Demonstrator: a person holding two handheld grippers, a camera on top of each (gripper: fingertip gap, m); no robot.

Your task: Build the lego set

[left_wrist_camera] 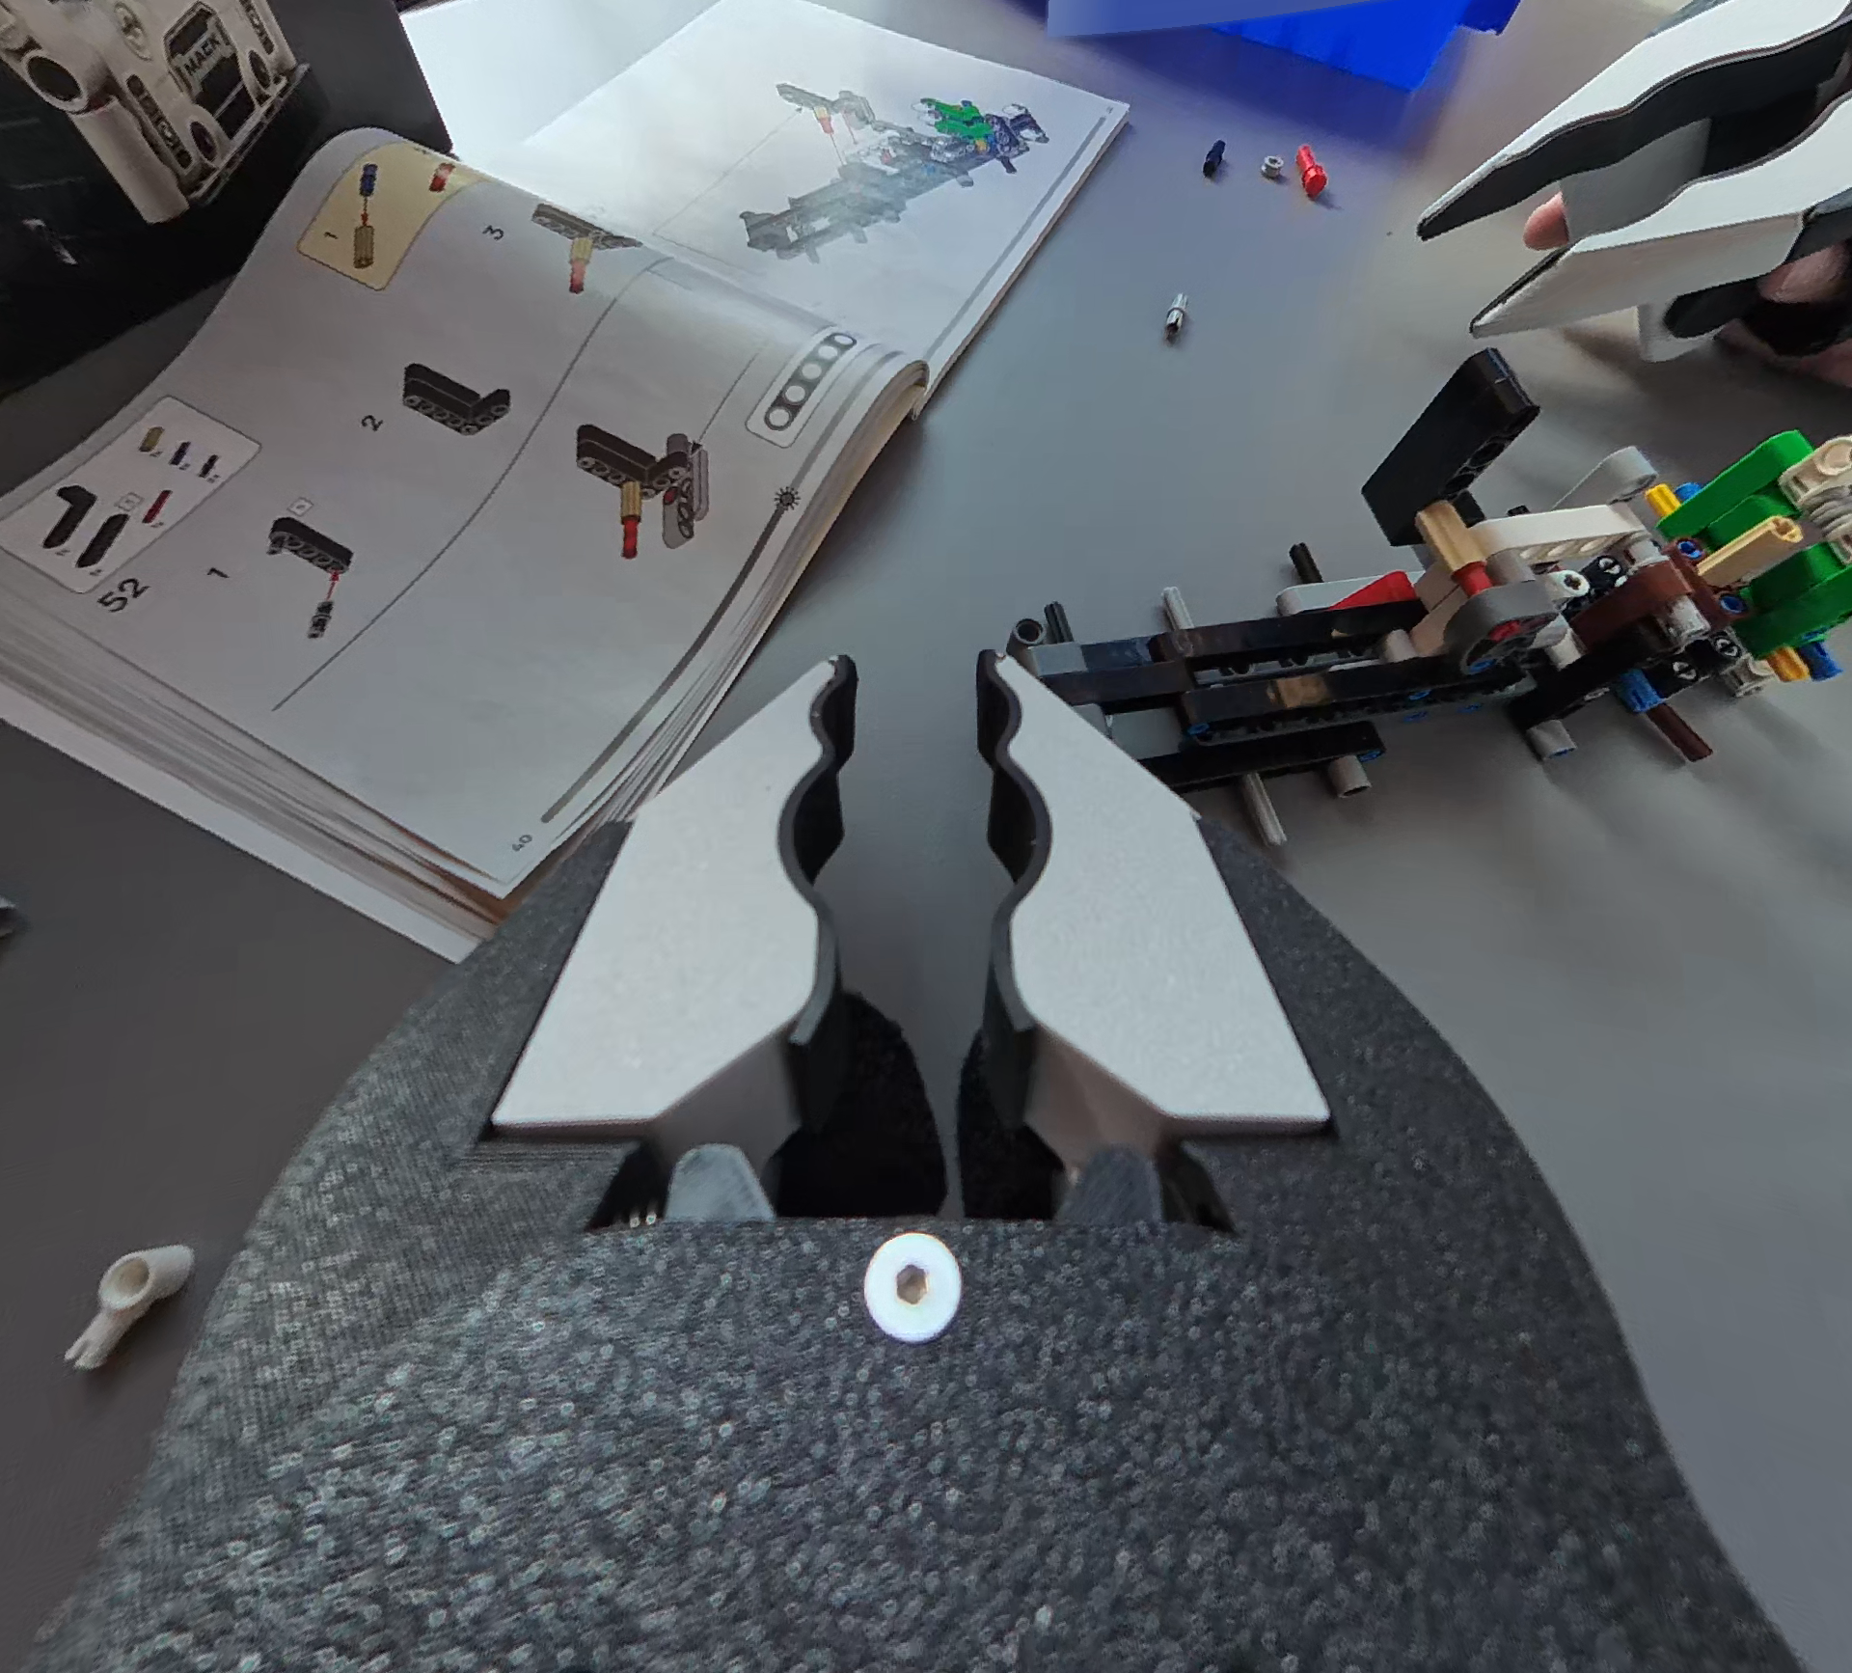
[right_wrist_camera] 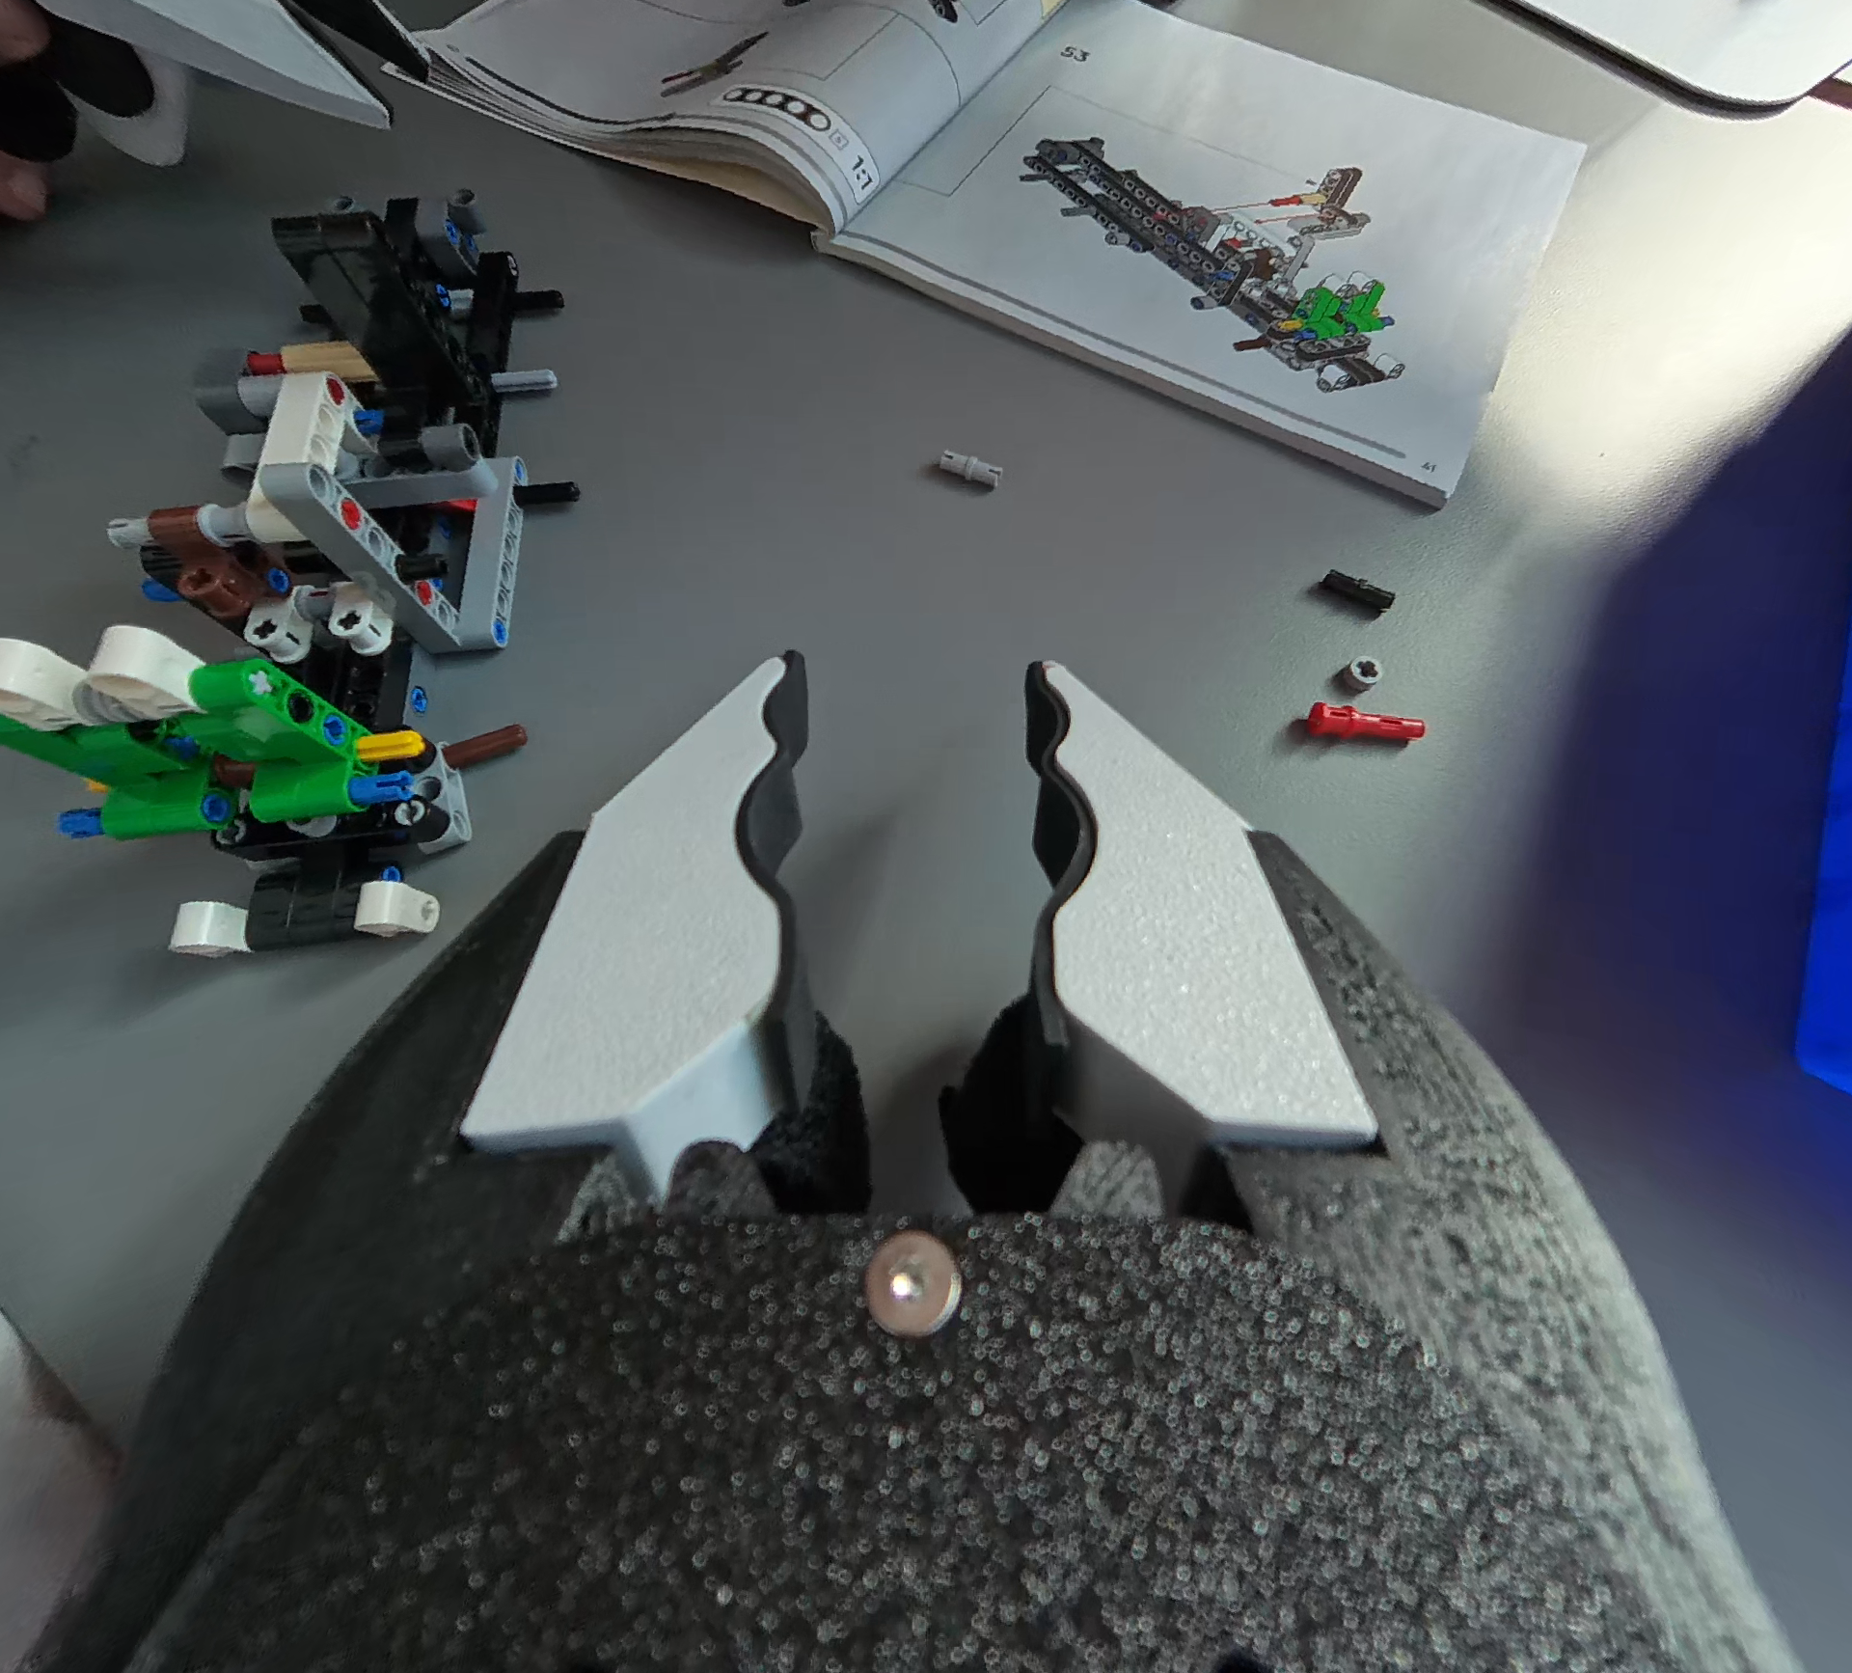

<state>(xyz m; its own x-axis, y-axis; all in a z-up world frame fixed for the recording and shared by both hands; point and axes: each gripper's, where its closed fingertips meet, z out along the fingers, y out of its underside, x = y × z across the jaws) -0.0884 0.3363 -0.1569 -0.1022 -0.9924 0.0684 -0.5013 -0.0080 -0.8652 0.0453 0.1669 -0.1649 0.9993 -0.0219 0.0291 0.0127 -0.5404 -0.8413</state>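
Your right gripper (right_wrist_camera: 912, 673) is hovering part-open and empty, your left gripper (left_wrist_camera: 917, 673) likewise, while the half-built lego chassis (right_wrist_camera: 341, 522) is lying left and the red pin (right_wrist_camera: 1363, 723) and black pin (right_wrist_camera: 1355, 592) are waiting right, beneath the open instruction booklet (right_wrist_camera: 1002, 151).

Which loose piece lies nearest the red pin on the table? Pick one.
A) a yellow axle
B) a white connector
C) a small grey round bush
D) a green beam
C: in the right wrist view the small grey bush sits just beside the red pin, with the black pin farther off.
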